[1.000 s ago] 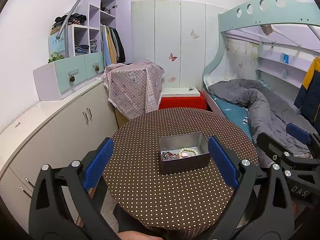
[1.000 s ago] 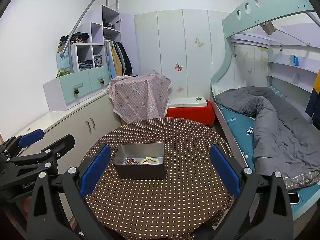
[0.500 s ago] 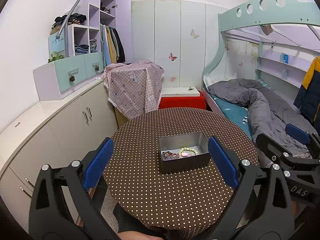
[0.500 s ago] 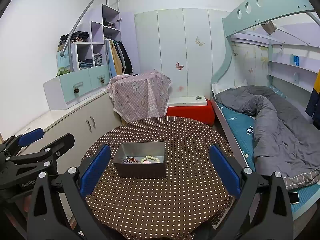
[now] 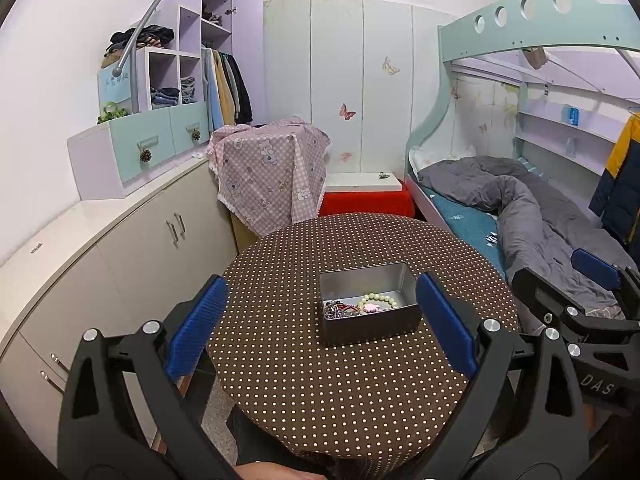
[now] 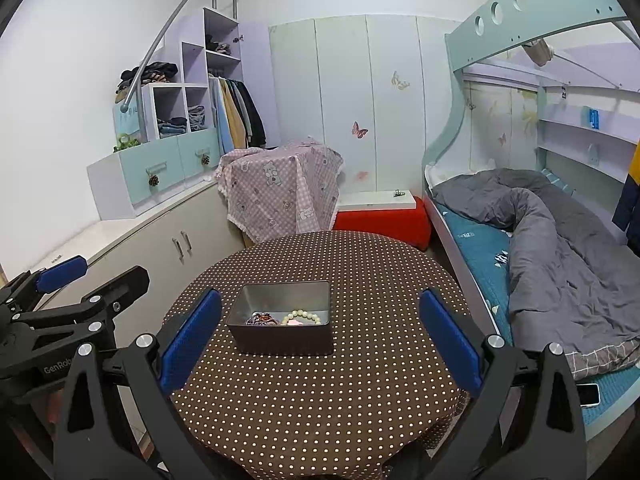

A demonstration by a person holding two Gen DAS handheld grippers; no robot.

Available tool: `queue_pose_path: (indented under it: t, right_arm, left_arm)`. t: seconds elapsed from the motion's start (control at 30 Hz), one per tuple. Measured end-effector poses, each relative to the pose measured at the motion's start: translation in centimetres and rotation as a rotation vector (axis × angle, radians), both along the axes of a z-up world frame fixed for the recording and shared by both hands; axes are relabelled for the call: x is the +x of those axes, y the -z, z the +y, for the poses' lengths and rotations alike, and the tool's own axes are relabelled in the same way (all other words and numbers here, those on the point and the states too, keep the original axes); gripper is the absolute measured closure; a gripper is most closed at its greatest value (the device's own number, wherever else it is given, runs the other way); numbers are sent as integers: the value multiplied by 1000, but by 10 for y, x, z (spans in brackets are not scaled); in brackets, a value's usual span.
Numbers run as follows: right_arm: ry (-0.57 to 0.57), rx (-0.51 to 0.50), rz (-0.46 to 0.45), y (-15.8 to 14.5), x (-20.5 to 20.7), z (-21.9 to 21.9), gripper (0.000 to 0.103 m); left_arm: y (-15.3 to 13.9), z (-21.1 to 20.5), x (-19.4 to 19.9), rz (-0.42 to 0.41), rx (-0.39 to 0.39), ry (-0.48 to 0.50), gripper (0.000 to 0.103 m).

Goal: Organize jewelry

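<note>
A grey metal tin (image 5: 370, 334) (image 6: 282, 340) stands on the round brown polka-dot table (image 5: 320, 380) (image 6: 340, 392). Inside it lie a pale green bead bracelet (image 5: 378, 301) (image 6: 301, 315), a pink piece (image 5: 370, 308) and a dark tangle of jewelry (image 5: 340, 309) (image 6: 262, 319). My left gripper (image 5: 320, 332) is open and empty, held above the near half of the table. My right gripper (image 6: 320, 338) is open and empty, also back from the tin. Each gripper shows at the edge of the other's view.
Low beige cabinets (image 5: 120, 256) run along the left wall. A stand draped in pink cloth (image 5: 268, 176) and a red box (image 5: 364, 202) sit behind the table. A bunk bed with a grey duvet (image 6: 560, 248) fills the right side. A phone (image 6: 588, 394) lies on the bed's edge.
The right gripper has drifted slightly, so the tin sits a little higher in its view. The left gripper is almost still. Both stay open.
</note>
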State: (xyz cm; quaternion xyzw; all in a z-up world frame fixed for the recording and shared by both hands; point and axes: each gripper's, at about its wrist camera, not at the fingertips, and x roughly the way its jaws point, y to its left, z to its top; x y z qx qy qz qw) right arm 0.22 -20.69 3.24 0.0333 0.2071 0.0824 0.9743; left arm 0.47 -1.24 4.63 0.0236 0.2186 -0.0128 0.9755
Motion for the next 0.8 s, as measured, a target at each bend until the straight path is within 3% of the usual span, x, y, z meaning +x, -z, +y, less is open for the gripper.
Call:
queue_pose_path:
  t: [0.8]
  right_arm:
    - [0, 2, -12, -1, -2, 3, 8]
  left_arm:
    - [-4, 3, -1, -5, -4, -2, 10]
